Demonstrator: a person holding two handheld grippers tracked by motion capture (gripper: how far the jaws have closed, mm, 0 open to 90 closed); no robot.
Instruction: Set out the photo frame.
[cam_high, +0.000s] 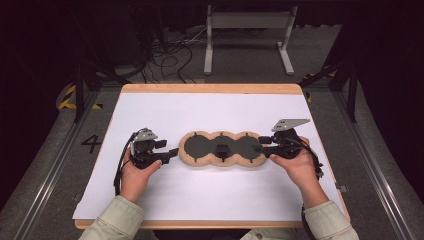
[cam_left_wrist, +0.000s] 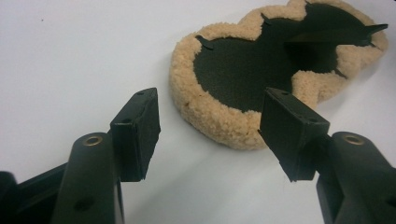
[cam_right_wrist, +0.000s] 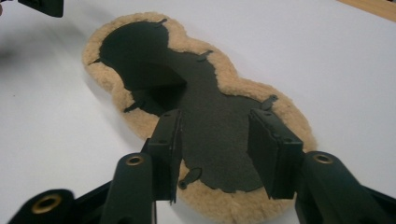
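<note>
Two open grippers flank the fleece pad (cam_high: 222, 149).

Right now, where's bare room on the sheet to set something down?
Free: the white sheet behind the fleece pad, and the strip between the pad and the near edge. Crowded: the middle row, left gripper and right gripper at the pad's ends.

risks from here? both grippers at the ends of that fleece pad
1. The right gripper stands open over the fleece pad end; closing could catch only fluffy trim and slip.
2. The left gripper is open with the pad's end just beyond its fingertips; closing there likely grabs nothing.
3. The pad looks limp; lifting from one end may fold it on the white sheet.
</note>
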